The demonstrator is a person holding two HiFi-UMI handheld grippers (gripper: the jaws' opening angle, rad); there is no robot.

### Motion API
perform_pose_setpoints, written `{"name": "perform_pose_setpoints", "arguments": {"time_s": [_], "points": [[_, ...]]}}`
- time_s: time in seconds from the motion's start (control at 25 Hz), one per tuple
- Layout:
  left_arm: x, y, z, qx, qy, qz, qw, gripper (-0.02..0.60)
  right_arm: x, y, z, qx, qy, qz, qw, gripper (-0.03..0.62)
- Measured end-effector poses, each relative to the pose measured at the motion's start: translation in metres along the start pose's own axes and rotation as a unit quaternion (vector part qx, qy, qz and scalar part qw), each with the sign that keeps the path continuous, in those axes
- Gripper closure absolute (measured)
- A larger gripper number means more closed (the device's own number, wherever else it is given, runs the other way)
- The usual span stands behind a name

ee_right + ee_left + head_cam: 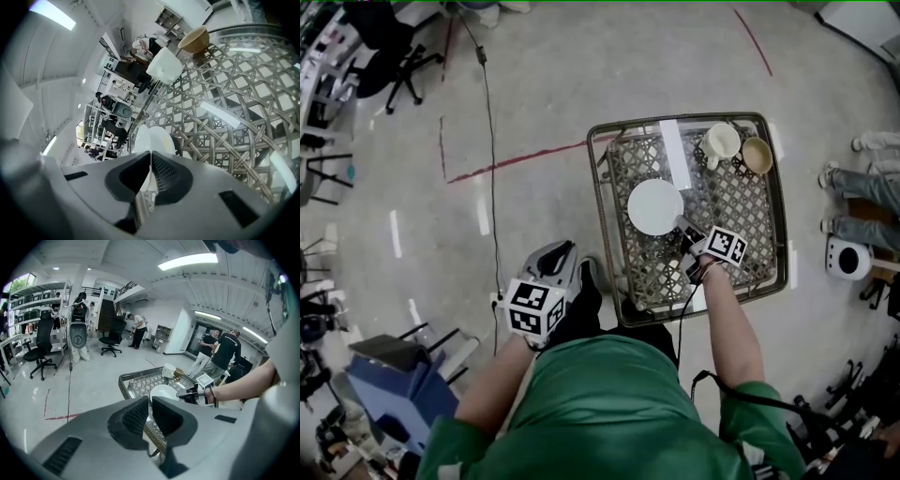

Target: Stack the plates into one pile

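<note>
The right gripper [685,228] pinches the rim of the white plate [654,206], which juts ahead of it over the table [782,225]; the left gripper [565,249] hangs off-table, pressed together, empty

Left gripper [150,397] jaws closed, white plate [164,391], wicker table [122,383]

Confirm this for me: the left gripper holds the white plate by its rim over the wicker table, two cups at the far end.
Wrong gripper. The right gripper holds the white plate by its rim over the wicker table, two cups at the far end. The right gripper view shows its jaws shut on the rim. The left gripper is empty.
</note>
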State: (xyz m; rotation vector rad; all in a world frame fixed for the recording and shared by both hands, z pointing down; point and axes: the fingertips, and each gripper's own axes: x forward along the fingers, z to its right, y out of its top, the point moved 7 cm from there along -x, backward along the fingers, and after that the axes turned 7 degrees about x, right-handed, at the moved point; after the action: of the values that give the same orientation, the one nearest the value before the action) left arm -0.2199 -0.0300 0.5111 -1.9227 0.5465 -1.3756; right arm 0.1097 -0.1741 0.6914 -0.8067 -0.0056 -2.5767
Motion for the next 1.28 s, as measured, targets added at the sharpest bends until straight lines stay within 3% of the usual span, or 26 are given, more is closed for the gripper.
{"name": "perform_pose_setpoints", "arguments": {"time_s": [0.28,0.44,0.52,0.96,1.28], "points": [[0.006,0.006,0.005,0.003,-0.004,0.001,1.0,0.548,0.003,0.002,0.003,-0.056,-0.063,-0.016,0.996,0.551],[0.01,0.007,0.009,0.006,-0.007,-0.001,1.0,0.548,0.004,0.004,-0.005,-0.133,-0.102,-0.017,0.986,0.377],[0.012,0.008,0.009,0.008,-0.009,-0.001,0.9999,0.548,0.002,0.007,-0.01,-0.169,-0.117,-0.013,0.979,0.35],[0.016,0.026,0.02,0.031,-0.018,0.021,0.9991,0.548,-0.037,0.023,-0.056,-0.265,-0.121,0.062,0.955,0.347],[0.013,0.054,0.029,0.055,-0.017,0.059,0.9966,0.548,-0.099,0.031,-0.103,-0.295,-0.114,0.138,0.939,0.41]]}}
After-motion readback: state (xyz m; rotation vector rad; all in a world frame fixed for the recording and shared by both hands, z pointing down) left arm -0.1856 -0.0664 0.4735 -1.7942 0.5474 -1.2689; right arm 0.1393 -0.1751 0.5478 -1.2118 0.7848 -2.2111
